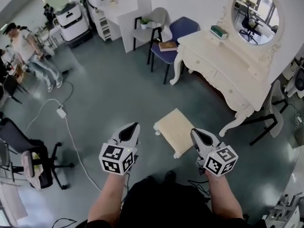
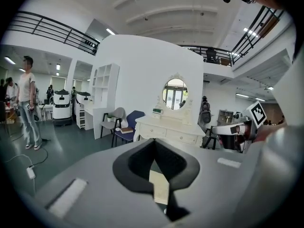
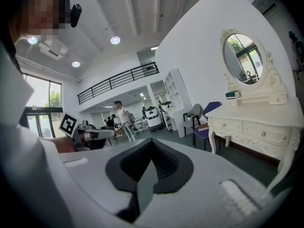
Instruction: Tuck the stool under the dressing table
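Cream stool (image 1: 176, 131) lower centre, apart from the dressing table (image 1: 228, 65) upper right. My left gripper (image 1: 134, 126) and right gripper (image 1: 194, 131) flank it, jaws pressed together, empty. Risk, I judge: an uneven push would skew it against the table.

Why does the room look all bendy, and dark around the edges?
Left gripper view: the wide lens bows the railing and darkens the corners. Right gripper view: same bending, so the mirror leans. Head view: the dressing table looks slanted, but the picture is sharp and evenly lit.
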{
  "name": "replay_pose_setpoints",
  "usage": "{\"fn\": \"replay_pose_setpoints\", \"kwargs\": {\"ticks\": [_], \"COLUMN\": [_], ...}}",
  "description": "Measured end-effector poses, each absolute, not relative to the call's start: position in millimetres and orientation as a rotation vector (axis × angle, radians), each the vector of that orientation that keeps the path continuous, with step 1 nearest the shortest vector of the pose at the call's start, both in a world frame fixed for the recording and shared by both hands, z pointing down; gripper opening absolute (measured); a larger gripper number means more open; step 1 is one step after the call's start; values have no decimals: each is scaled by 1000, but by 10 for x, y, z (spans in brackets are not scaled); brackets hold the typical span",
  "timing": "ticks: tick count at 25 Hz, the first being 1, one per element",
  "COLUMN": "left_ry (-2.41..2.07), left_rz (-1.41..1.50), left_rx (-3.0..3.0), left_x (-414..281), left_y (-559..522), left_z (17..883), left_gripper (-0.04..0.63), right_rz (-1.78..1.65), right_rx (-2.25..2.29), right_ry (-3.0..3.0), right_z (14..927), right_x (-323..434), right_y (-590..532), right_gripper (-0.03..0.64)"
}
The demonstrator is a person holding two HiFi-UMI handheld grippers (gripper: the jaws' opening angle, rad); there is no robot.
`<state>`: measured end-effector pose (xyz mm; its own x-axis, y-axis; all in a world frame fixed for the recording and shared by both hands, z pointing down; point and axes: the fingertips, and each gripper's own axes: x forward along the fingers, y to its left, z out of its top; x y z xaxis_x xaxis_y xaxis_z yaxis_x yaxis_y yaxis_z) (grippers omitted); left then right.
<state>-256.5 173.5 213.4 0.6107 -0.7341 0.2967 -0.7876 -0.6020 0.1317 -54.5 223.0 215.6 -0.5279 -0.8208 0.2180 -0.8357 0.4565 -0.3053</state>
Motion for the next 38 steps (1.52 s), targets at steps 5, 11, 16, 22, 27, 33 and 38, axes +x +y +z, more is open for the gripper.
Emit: {"fn": "replay_pose_setpoints", "kwargs": {"ticks": [5, 11, 16, 22, 27, 33, 38], "left_ry": [-1160, -974, -767, -588, -427, -266, -153], "left_rz": [351, 393, 473, 595, 674, 762, 864], "left_rx": [2613, 2660, 2734, 2756, 2746, 2714, 2655], "left_x": [-2220, -1819, -1546, -1657, -1661, -1491, -1277], "left_y": [1530, 1002, 482, -211, -423, -353, -115], "left_z": [2240, 2428, 2571, 2817, 3086, 3434, 3858], "left_gripper": [20, 20, 20, 20, 20, 20, 20], "right_rz": [625, 685, 732, 824, 894, 1008, 1114], "right_rx": [1557, 1710, 1878, 2014, 2117, 2163, 2101], "right_ry": [-2638, -2525, -2379, -2209, -2088, -1994, -1954], "right_z": [2251, 2481, 2587, 2836, 3045, 3355, 3798], "right_x": [-364, -89, 60, -148, -310, -377, -462], "right_y": [2113, 1864, 1566, 1233, 1120, 1200, 1280], "right_gripper": [5, 5, 5, 5, 5, 6, 8]}}
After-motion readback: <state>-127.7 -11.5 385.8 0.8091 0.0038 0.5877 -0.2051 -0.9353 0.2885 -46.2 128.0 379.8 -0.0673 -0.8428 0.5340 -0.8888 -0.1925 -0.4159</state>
